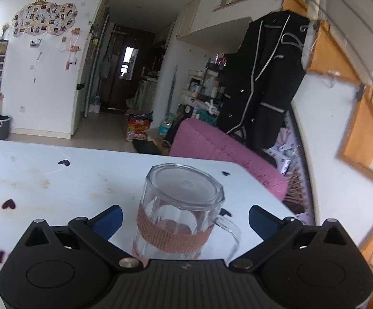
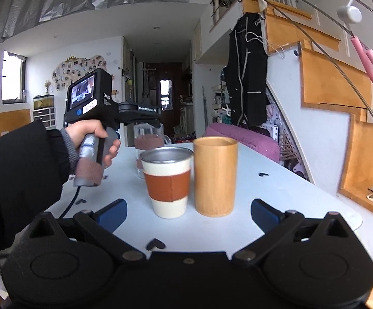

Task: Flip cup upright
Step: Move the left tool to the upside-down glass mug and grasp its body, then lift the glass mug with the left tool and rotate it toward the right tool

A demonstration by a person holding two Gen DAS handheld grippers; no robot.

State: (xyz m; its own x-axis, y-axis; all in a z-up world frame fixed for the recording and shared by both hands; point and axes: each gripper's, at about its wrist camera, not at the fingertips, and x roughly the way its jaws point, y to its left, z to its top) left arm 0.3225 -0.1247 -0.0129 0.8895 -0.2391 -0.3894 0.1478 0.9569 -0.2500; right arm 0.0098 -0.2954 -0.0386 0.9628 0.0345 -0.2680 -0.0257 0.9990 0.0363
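Observation:
A clear glass mug (image 1: pixel 181 211) with a brown woven band and a side handle stands upside down on the pale table (image 1: pixel 57 180). My left gripper (image 1: pixel 185 219) is open, its blue fingers on either side of the mug without touching it. In the right wrist view the same mug (image 2: pixel 149 139) stands behind the other cups, under the left gripper device (image 2: pixel 137 114) held by a hand. My right gripper (image 2: pixel 189 213) is open and empty, low over the table's near part.
A white cup with a brown sleeve (image 2: pixel 167 182) and a tall wooden cup (image 2: pixel 215 176) stand upright in front of my right gripper. A pink sofa (image 1: pixel 220 152) lies past the table's far edge. Stairs (image 2: pixel 328 82) rise on the right.

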